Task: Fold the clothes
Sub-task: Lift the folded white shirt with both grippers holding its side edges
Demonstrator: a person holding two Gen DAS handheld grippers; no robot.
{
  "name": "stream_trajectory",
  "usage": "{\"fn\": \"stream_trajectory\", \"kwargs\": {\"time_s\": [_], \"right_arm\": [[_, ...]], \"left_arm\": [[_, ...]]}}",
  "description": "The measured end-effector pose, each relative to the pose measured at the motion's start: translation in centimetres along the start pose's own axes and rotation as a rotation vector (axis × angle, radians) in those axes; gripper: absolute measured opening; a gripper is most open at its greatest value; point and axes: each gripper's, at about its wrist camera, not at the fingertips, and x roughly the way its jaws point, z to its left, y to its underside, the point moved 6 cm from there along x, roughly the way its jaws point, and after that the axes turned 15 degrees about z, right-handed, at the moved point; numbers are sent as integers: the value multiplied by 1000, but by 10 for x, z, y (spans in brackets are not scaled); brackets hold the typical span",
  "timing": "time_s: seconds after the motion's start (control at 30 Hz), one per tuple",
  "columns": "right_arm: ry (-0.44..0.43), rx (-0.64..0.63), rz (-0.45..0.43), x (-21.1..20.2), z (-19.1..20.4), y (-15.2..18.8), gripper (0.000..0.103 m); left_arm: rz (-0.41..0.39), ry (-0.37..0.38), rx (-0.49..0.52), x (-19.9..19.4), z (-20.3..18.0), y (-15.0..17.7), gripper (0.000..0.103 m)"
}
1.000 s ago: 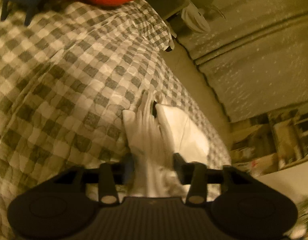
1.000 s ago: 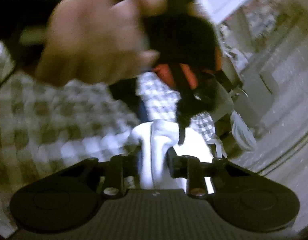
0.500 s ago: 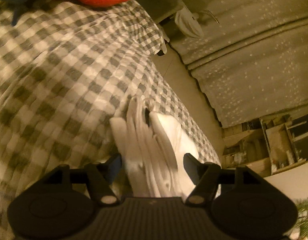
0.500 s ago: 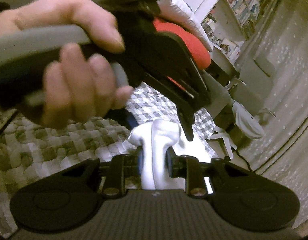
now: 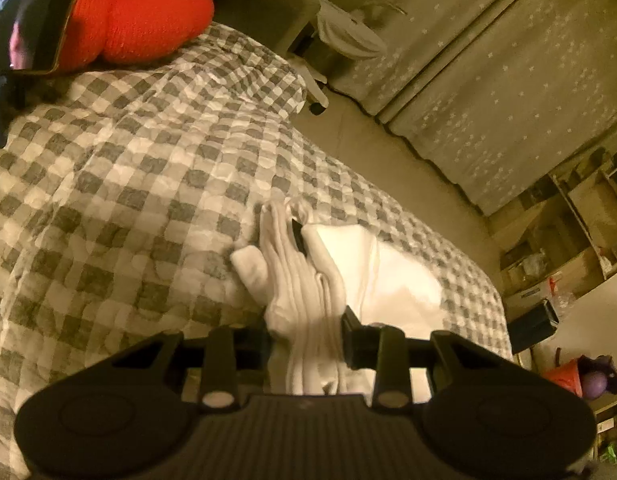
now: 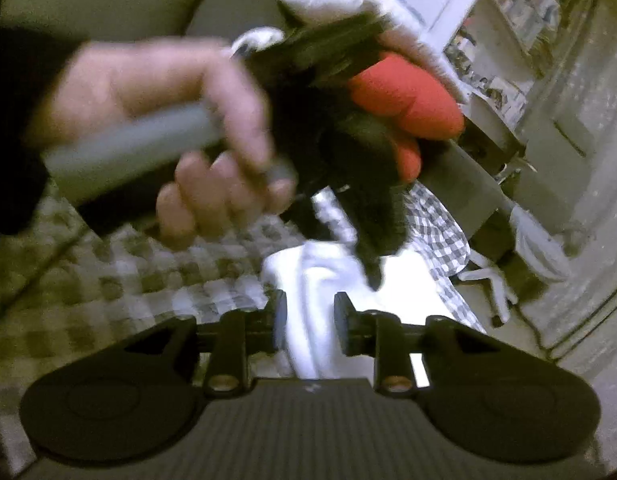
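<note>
White garment (image 5: pixel 308 280): a bunched white cloth lying on the checked bedspread (image 5: pixel 128 200), near the bed's right edge; gathered folds run from the near side away into the scene, and a flatter white part (image 5: pixel 392 276) spreads to the right of them.
Left gripper (image 5: pixel 306 340): both fingers pressed against the gathered folds, clenched on the white garment at the near end.
Right gripper (image 6: pixel 306 312): fingers closed on a bunch of the same white garment (image 6: pixel 308 280); this view is blurred, so finer detail cannot be told.
Left hand (image 6: pixel 180 120): seen from the right wrist camera, wrapped round the grey handle of the left gripper's body, above and beyond the cloth.
Bedspread: grey-and-white check, quilted, covering the whole bed.
Red cushion (image 5: pixel 136 12): at the far end of the bed.
Phone (image 5: pixel 28 24): on a small stand at the far left, in front of the red cushion, screen lit.
Curtain (image 5: pixel 488 92): pale, star-patterned, beyond the bed on the right.
Shelves (image 5: pixel 568 232): cluttered, at the far right.
</note>
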Motion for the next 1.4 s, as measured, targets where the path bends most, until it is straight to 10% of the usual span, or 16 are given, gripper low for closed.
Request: {"fn": "stream_trajectory", "kwargs": {"time_s": [0.23, 0.63, 0.83, 1.4], "right_arm": [[26, 640, 138, 8, -115, 47, 28], [-269, 1143, 220, 38, -145, 86, 58], [-367, 1179, 176, 49, -143, 83, 59], [-277, 1214, 37, 65, -141, 78, 57]], "left_arm": [[-8, -44, 20, 3, -3, 0, 34], [3, -51, -9, 10, 4, 2, 37], [3, -52, -16, 10, 5, 3, 37], [-3, -70, 1, 12, 4, 6, 38]]}}
